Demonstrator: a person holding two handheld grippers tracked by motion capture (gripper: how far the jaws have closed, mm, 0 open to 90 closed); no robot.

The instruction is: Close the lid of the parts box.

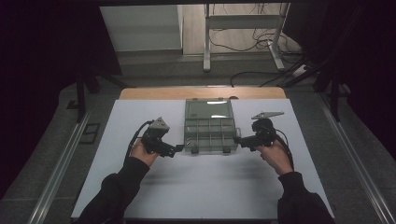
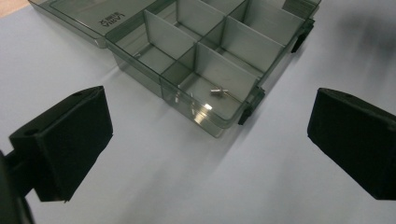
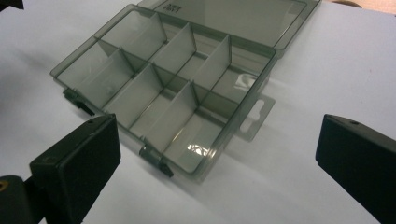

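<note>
A smoky clear organiser box (image 1: pixel 208 133) lies open on the white table (image 1: pixel 196 182), its lid (image 1: pixel 208 109) folded back flat. Dividers split it into several compartments. A small metal pin (image 2: pixel 218 91) lies in the near-left compartment, seen in the left gripper view. My left gripper (image 1: pixel 179 148) stands open just left of the box's front corner (image 2: pixel 219 126), nothing between its jaws. My right gripper (image 1: pixel 237 140) stands open at the box's right front corner (image 3: pixel 196 172), also holding nothing. Two dark latches (image 3: pixel 156 161) sit on the front wall.
The table's wooden far edge (image 1: pixel 201 92) lies behind the lid. A metal stand (image 1: pixel 243 32) and loose cables (image 1: pixel 261 44) are on the floor beyond. Metal rails (image 1: pixel 60 168) run along both sides of the table.
</note>
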